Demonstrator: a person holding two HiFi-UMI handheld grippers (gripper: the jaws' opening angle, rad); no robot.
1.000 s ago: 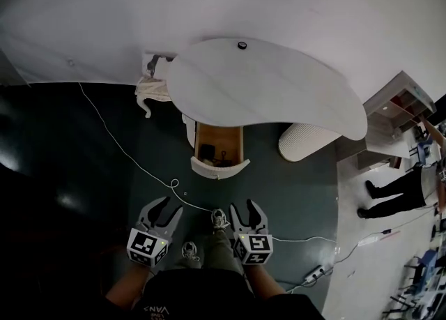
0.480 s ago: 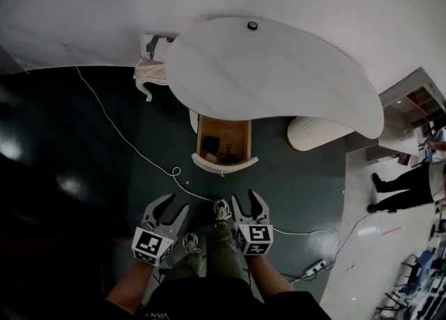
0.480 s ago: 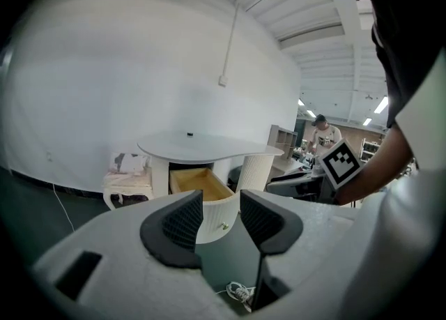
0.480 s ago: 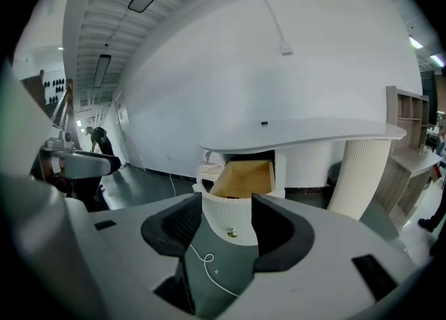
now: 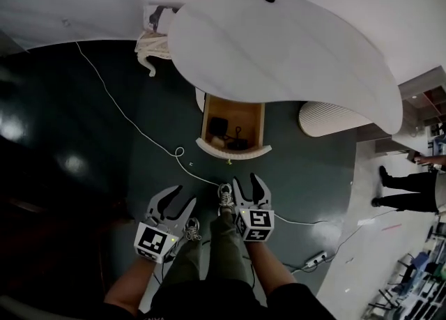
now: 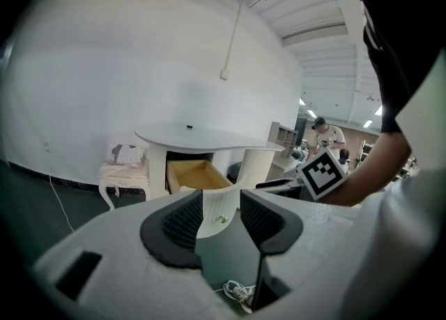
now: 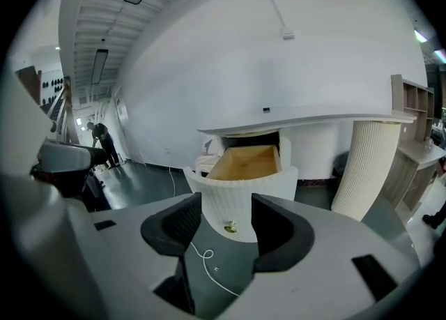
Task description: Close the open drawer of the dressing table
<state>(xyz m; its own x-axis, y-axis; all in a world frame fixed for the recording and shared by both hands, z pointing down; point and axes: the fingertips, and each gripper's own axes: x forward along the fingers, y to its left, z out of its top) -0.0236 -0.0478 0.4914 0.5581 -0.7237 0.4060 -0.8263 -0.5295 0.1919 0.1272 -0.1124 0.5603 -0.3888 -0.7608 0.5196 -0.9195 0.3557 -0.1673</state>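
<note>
Before the table: drawer open, approach under way.
The drawer (image 5: 233, 130) stands pulled out beneath the table (image 5: 293, 54), nearer than a second ago. The left gripper (image 5: 177, 200) and right gripper (image 5: 247, 185) are both spread, empty, and still short of its front. Judged: push not yet begun.

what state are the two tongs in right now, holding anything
left tongs: open, holding nothing
right tongs: open, holding nothing

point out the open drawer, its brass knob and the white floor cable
open drawer (image 5: 233, 151): head view, curved white front
brass knob (image 7: 230, 228): right gripper view, its round face
white cable (image 5: 179, 151): head view, small loop on the floor
</note>
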